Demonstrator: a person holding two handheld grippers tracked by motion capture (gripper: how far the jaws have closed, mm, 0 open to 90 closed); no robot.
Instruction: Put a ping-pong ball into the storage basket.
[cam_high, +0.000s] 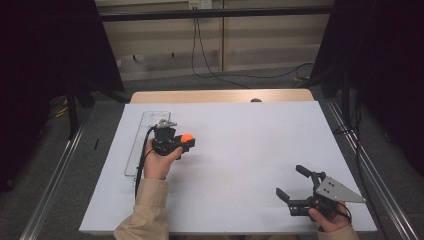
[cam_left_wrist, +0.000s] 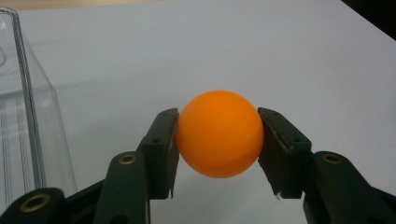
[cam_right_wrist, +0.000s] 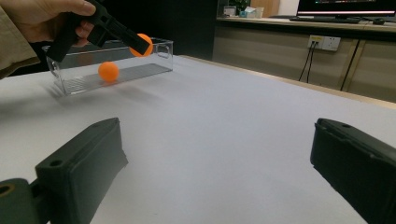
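Observation:
My left gripper (cam_high: 187, 140) is shut on an orange ball (cam_high: 186, 136), held a little above the white table (cam_high: 250, 150). In the left gripper view both pads (cam_left_wrist: 164, 140) press the ball (cam_left_wrist: 219, 134) at its sides. A long clear box (cam_high: 144, 125) lies just left of that hand. In the right gripper view a second orange ball (cam_right_wrist: 108, 71) rests inside the box (cam_right_wrist: 140, 70), with the held ball (cam_right_wrist: 144, 44) above its rim. My right gripper (cam_high: 290, 181) stands open near the front right of the table, nothing between its jaws (cam_right_wrist: 217, 163).
The white sheet covers the table, whose wooden far edge (cam_high: 220, 95) shows beyond it. Metal rails (cam_high: 55, 175) run along both sides on the floor. Cables (cam_high: 210, 70) hang by the back wall. Dark curtains flank the table.

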